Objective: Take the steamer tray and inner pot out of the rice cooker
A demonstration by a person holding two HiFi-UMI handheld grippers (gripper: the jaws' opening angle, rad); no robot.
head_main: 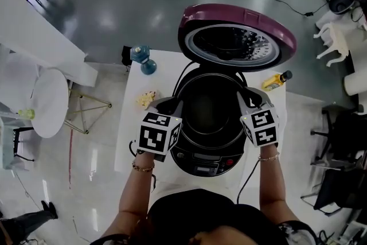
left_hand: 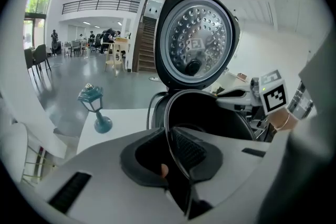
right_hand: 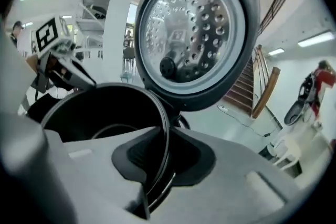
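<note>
The inner pot (head_main: 209,107) is sitting inside the open rice cooker (head_main: 202,162), by the front edge of the white table (head_main: 163,74). The left gripper (head_main: 172,104) and right gripper (head_main: 245,98) are each pinching its rim, one on each side. It looks like the lifting-out step. Next, both need to be rising together, keeping the pot flat.

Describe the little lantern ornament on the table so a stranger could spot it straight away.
On the white table stands a rice cooker with its purple lid open. At the table's far left corner, beside that lid, stands a small lantern on a round base. It alone is blue-green; the bottle opposite and the scrap nearby are yellowish.
</note>
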